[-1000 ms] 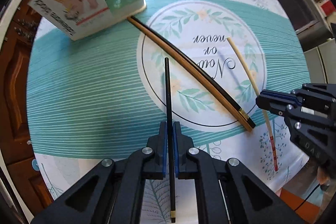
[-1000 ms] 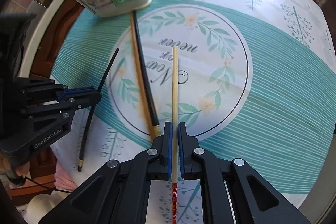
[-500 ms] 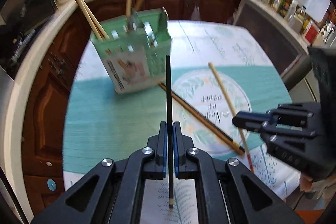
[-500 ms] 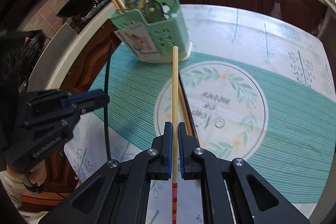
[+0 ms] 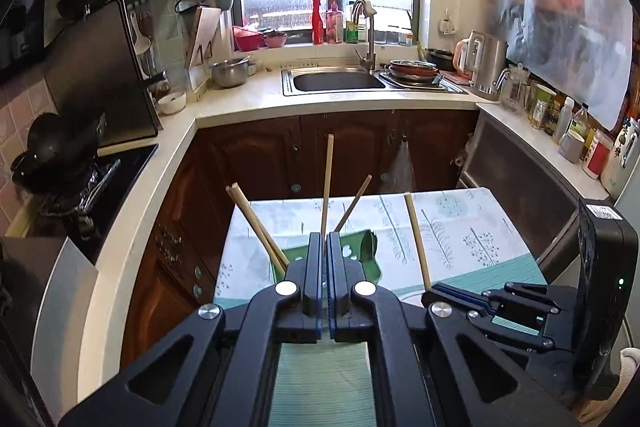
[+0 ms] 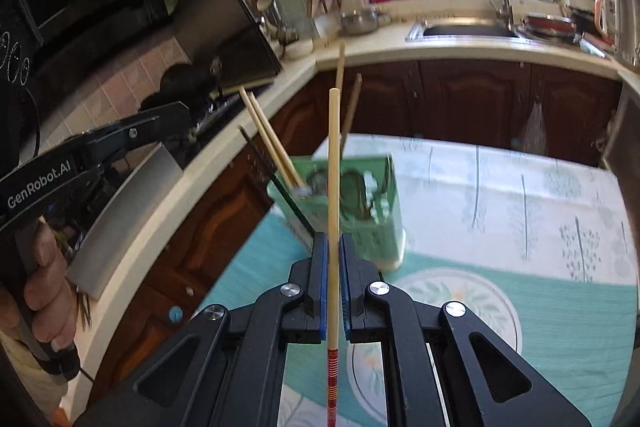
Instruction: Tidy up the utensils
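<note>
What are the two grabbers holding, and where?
Right gripper pinches a pale chopstick above its red-striped end. Left gripper looks shut; its black chopstick seems held, grip spot hidden.

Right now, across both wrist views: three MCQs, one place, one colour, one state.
1. The green holder stands: A in the sink; B on the table; C on the stove.
2. The left tool grips the left chopstick, coloured: A black; B red; C white.
3. The right tool is: A open, empty; B shut, empty; C shut on the pale chopstick.
B: its base rests on the patterned cloth. A: the stick is dark in the right wrist view. C: both fingers press the stick.
</note>
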Demonstrator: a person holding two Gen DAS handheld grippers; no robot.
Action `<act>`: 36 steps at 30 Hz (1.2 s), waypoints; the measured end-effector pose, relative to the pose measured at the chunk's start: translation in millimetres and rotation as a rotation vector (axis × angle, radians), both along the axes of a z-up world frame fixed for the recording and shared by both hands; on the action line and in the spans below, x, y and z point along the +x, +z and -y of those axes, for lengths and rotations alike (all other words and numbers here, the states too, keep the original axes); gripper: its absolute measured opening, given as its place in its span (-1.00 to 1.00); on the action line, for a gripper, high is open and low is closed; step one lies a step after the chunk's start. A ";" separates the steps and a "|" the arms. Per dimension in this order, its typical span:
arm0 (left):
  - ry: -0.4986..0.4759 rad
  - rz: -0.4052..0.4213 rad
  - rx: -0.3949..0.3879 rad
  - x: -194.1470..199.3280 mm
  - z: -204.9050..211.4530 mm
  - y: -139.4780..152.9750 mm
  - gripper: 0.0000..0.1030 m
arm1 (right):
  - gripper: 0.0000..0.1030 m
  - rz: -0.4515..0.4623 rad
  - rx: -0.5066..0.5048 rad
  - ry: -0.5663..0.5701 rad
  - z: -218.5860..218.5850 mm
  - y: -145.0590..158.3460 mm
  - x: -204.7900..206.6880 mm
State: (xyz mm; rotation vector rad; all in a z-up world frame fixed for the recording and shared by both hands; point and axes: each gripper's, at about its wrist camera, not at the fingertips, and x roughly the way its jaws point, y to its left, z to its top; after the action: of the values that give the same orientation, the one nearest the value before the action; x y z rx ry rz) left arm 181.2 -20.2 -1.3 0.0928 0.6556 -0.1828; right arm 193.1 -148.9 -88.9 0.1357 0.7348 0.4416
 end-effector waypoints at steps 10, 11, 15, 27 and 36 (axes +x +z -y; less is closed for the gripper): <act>-0.022 -0.165 -0.089 11.6 -25.8 -67.4 -1.00 | -0.90 0.161 0.144 -0.096 -23.4 59.5 62.2; -0.021 -0.189 -0.102 10.3 -30.5 -79.1 -1.00 | -0.90 0.189 0.153 -0.108 -26.6 67.3 68.1; 0.002 -0.268 -0.142 1.7 -46.2 -122.2 -1.00 | -0.90 0.296 0.183 -0.156 -41.7 95.7 90.0; 0.112 -0.281 -0.163 1.4 -87.3 -171.6 -0.94 | -0.90 0.525 0.003 -0.177 -145.5 78.9 134.9; 0.185 -0.317 -0.232 3.2 -115.4 -198.7 -0.93 | -0.90 0.530 -0.133 -0.070 -191.7 0.7 121.7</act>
State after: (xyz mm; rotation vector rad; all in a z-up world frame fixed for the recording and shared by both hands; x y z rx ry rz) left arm 184.4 95.3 -200.0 -0.2235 0.9491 -0.0939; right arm 314.8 42.9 -88.1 -0.0809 0.2358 0.3393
